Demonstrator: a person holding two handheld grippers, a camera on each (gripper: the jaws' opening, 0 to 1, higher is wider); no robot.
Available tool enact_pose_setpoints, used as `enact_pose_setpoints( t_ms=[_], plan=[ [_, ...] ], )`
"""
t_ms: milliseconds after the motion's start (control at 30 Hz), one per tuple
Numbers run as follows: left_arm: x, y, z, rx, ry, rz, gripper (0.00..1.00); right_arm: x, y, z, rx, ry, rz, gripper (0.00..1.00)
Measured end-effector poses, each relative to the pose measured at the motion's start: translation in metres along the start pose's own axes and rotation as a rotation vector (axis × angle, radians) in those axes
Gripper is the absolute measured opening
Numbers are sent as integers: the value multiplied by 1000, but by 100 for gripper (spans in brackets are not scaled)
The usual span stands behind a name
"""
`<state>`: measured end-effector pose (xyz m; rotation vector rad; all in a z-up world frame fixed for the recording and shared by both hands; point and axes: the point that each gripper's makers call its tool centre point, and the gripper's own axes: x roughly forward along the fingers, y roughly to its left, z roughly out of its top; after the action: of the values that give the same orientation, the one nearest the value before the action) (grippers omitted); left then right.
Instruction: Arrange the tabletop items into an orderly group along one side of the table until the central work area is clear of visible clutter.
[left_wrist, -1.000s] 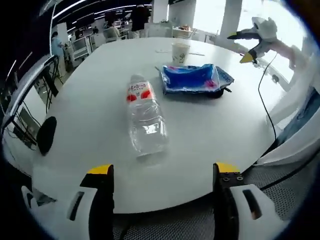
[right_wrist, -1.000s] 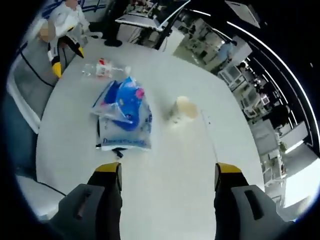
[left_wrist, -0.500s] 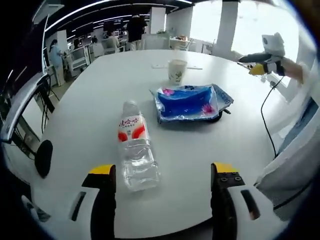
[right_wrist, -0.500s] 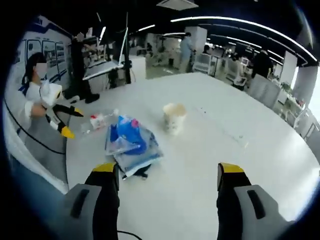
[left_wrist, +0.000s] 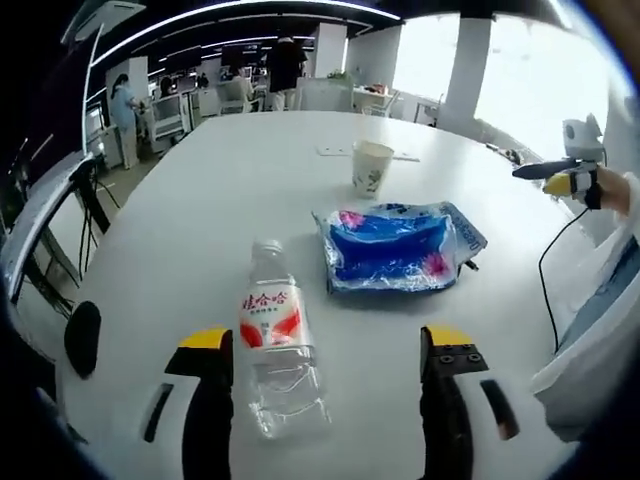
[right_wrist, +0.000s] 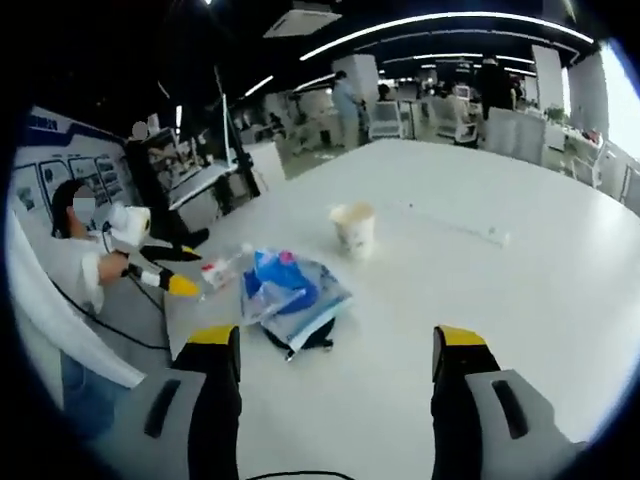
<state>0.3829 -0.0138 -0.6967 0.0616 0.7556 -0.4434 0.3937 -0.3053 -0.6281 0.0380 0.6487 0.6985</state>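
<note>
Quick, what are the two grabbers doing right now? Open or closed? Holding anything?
Left gripper: open, holding nothing; the water bottle lies between its jaws, not clamped.
Right gripper: open, holding nothing.

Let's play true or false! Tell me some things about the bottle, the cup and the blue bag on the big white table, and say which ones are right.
1. The clear plastic water bottle with the red and white label lies on its side. True.
2. The white paper cup has tipped over. False: it stands upright on the round white table.
3. The left gripper squeezes the bottle. False: its yellow-tipped fingers are spread wide, one on each side of the bottle, not pressing it.
4. The crinkly blue and clear plastic bag lies flat between the bottle and the cup. True.
5. The right gripper carries the bag. False: it is open and holds nothing; the bag lies on the table ahead.
</note>
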Motion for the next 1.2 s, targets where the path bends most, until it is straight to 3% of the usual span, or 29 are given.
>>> enact_pose_setpoints(
  t_ms=[167,533,1200],
  plan=[
    [4,10,9,-64,-22,21,75,4,11,1,-12,3,30,76],
    [7,33,29,-243,-104,79,68,3,11,-14,30,29,40,73],
    [46,38,36,-265,7,102,56,0,-2,-26,110,37,28,70]
  ],
)
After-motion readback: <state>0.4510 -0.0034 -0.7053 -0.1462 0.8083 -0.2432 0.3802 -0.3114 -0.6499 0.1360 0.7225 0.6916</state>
